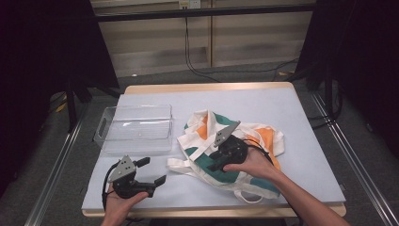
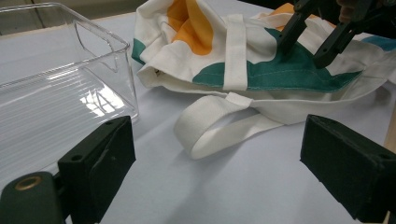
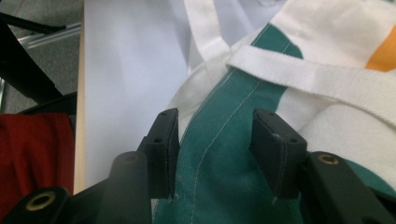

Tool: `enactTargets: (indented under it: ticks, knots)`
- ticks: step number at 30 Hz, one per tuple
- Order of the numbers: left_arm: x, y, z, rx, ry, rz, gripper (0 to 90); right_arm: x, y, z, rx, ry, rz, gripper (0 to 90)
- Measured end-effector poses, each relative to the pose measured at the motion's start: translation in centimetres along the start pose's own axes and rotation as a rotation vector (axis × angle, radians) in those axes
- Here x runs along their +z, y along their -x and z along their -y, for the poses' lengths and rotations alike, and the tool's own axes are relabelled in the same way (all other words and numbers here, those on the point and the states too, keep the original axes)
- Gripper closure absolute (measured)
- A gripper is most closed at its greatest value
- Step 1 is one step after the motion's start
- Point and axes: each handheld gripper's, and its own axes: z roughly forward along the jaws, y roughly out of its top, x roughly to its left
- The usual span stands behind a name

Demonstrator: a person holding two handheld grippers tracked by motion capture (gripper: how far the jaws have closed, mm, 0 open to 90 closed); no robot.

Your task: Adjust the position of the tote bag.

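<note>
While the tote bag (image 1: 235, 148) lies crumpled mid-table, beside the clear bin (image 1: 134, 128), right gripper (image 1: 217, 162) hangs over its green patch, jaws part open, gripping nothing. Left gripper (image 1: 154, 171) wide open, empty. No grasp yet; judging all handling remains.

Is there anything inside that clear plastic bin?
No, the bin is bare in the high view; the bag lies beside it on the table.
</note>
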Motion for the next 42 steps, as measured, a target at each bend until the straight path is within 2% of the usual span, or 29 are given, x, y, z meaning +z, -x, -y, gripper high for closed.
enactTargets:
  ticks: [3, 8, 11, 17, 20, 22, 27, 28, 30, 33, 37, 41, 42]
  knots:
    - [0.1, 0.0, 0.0, -0.004, 0.003, 0.013, 9.8, 0.6, 0.2, 0.1, 0.002, -0.022, 0.004, 50.3]
    - [0.1, 0.0, 0.0, 0.0, -0.001, 0.01, 9.8, 1.6, 0.5, 0.1, 0.01, -0.063, 0.026, 45.8]
    - [0.1, 0.0, 0.0, -0.002, 0.001, 0.009, 9.9, 2.0, 0.7, 0.1, 0.016, -0.073, 0.015, 42.5]
    - [0.1, 0.0, 0.0, 0.0, -0.006, 0.0, 9.9, 2.5, 0.7, 0.1, 0.009, -0.088, 0.013, 39.1]
    - [0.1, 0.0, 0.0, -0.001, -0.01, 0.001, 9.9, 3.1, 0.5, 0.0, -0.005, -0.119, 0.025, 35.8]
    - [0.2, 0.0, 0.0, -0.005, -0.005, 0.005, 9.9, 3.5, 0.4, 0.1, -0.016, -0.137, 0.036, 35.0]
    - [0.2, 0.0, 0.0, -0.003, -0.009, 0.009, 9.9, 4.4, 0.7, 0.2, -0.001, -0.164, 0.032, 34.8]
    - [0.2, 0.0, 0.0, -0.006, -0.006, 0.006, 9.9, 4.5, 0.6, 0.2, 0.008, -0.169, 0.031, 35.3]
    - [0.3, -0.1, 0.1, -0.004, -0.011, 0.009, 9.9, 4.6, 0.7, 0.2, -0.009, -0.171, 0.036, 36.5]
    - [0.3, -0.1, 0.0, 0.007, -0.014, 0.01, 9.9, 4.6, 0.6, 0.2, 0.005, -0.179, 0.047, 39.5]
    - [0.3, 0.0, 0.0, 0.0, -0.013, 0.009, 9.9, 4.6, 0.9, 0.2, 0.021, -0.179, 0.039, 44.0]
    - [0.3, -0.2, 0.1, 0.006, -0.014, 0.01, 9.9, 4.3, 1.3, 0.3, 0.041, -0.167, 0.009, 56.0]
    - [0.3, -0.1, 0.1, 0.004, -0.012, 0.012, 9.9, 4.2, 1.5, 0.3, 0.033, -0.164, 0.002, 58.0]
